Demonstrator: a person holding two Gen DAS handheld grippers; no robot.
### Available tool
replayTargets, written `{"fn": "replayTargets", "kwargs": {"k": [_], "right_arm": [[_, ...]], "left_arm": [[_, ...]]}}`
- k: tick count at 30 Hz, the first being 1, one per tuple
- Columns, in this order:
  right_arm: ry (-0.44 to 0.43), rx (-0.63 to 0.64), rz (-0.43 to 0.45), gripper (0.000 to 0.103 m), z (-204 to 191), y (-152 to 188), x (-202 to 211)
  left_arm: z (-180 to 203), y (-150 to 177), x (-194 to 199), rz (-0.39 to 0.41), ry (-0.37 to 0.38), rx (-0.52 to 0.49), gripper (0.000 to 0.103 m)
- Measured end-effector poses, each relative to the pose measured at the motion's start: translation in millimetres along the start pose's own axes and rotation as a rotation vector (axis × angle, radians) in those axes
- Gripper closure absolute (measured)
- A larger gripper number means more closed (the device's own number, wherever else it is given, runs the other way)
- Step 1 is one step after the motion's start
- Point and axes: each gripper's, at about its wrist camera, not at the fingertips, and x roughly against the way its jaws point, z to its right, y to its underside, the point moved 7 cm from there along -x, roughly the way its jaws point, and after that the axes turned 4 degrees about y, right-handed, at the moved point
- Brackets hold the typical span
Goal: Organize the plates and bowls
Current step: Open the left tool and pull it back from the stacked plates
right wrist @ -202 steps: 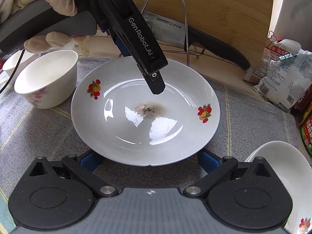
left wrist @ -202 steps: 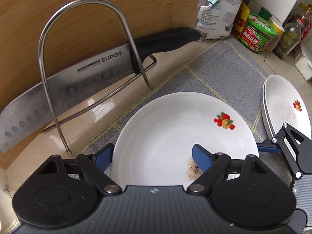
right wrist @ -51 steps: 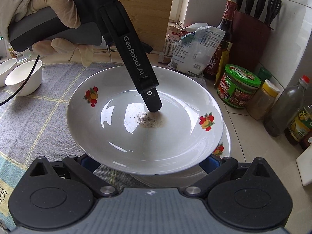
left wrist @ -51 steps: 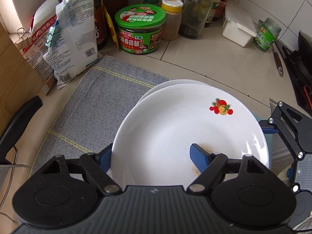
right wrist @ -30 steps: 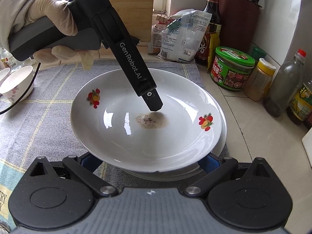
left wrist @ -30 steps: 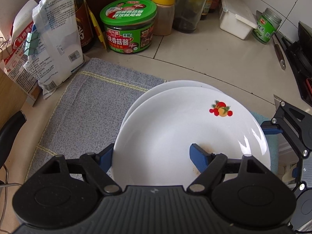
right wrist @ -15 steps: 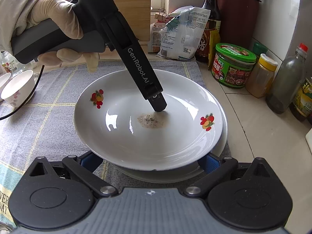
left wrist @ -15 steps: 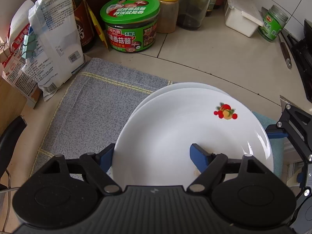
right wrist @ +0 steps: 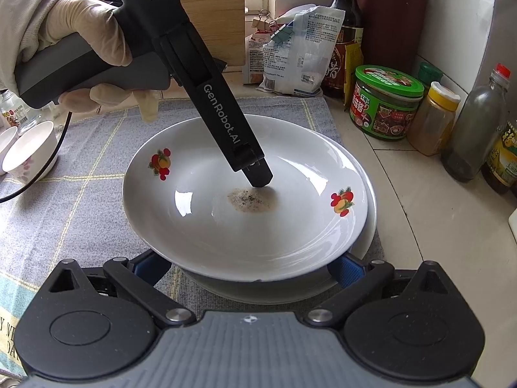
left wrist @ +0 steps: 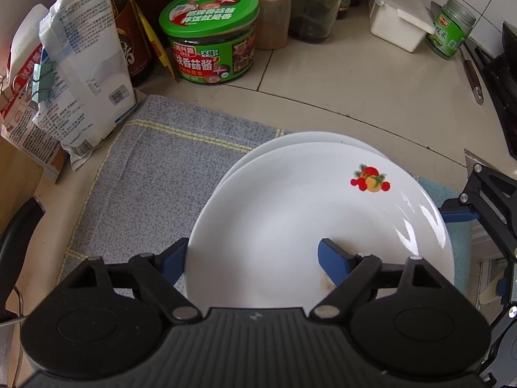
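Observation:
A white plate with fruit prints and a brown stain (left wrist: pixel 290 213) (right wrist: pixel 226 226) is held just above a second white plate (left wrist: pixel 310 137) (right wrist: pixel 365 245) on the grey cloth. My left gripper (left wrist: pixel 252 260) is shut on the stained plate's rim, one finger (right wrist: pixel 255 174) over its centre and one under. My right gripper (right wrist: pixel 248 268) stands wide open, its blue fingertips (right wrist: pixel 345 270) low on either side of the plates' near edge, beneath the upper plate's rim.
A green-lidded jar (left wrist: pixel 210 35) (right wrist: pixel 384 103), sauce bottles, a spice jar (right wrist: pixel 433 119) and white bags (left wrist: pixel 84 74) stand behind the cloth (left wrist: pixel 155 174). Small white bowls (right wrist: pixel 29 152) sit at the left. A white box (left wrist: pixel 397 26) and a stove edge are at the right.
Both grippers carried the stained plate from beside the knife rack to the right, over the second plate. In the last second it has sunk closer onto that plate.

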Motion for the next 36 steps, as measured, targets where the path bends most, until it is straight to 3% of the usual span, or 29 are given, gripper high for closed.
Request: {"fn": "replayTargets", "kwargs": {"k": [15, 36], "right_arm": [[-0.014, -0.022, -0.012, 0.000, 1, 1, 2], [-0.007, 0.022, -0.070, 0.000, 6, 3, 6]], "left_arm": [[-6, 9, 11, 0.012, 0.018, 0.051, 0.016], [7, 11, 0, -0.009, 0.013, 0.022, 0.013]]}}
